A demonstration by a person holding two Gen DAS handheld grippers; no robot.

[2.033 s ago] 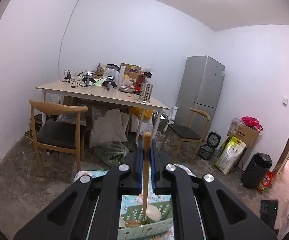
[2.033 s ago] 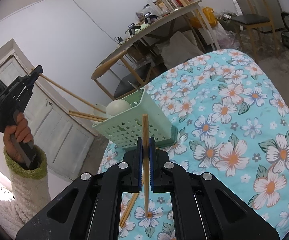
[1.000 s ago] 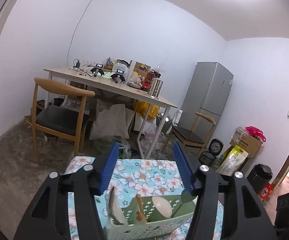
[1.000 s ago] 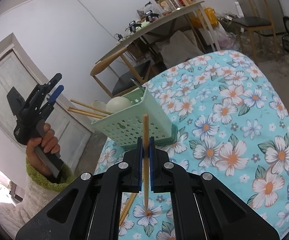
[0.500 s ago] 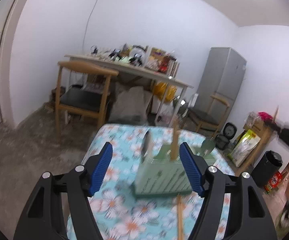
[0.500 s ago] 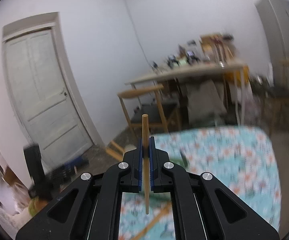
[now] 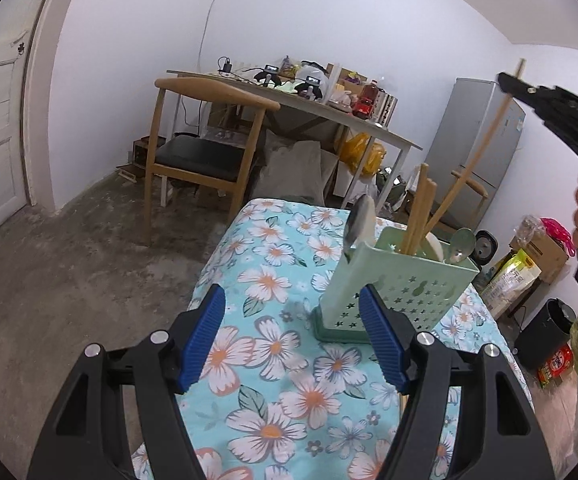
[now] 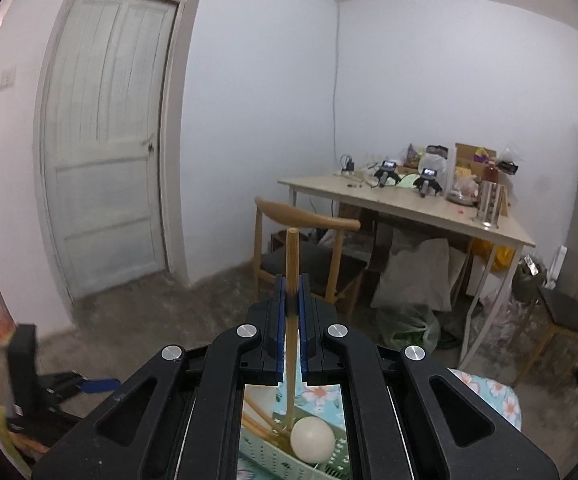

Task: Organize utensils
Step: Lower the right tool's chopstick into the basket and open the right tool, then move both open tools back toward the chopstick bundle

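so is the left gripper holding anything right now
No, the left gripper stands open, with only the floral cloth between its blue pads.

Mint-green basket [image 7: 393,280] w/ star cutouts; turquoise floral cloth [image 7: 273,344]; blue-padded black tongs [image 7: 289,332].

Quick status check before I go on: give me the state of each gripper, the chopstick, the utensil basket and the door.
left gripper: open, nothing between the pads, low over the floral cloth.
right gripper: shut on chopstick.
chopstick: clamped, lower end down in the basket.
utensil basket: upright on the cloth, holding chopsticks and spoons.
door: closed.
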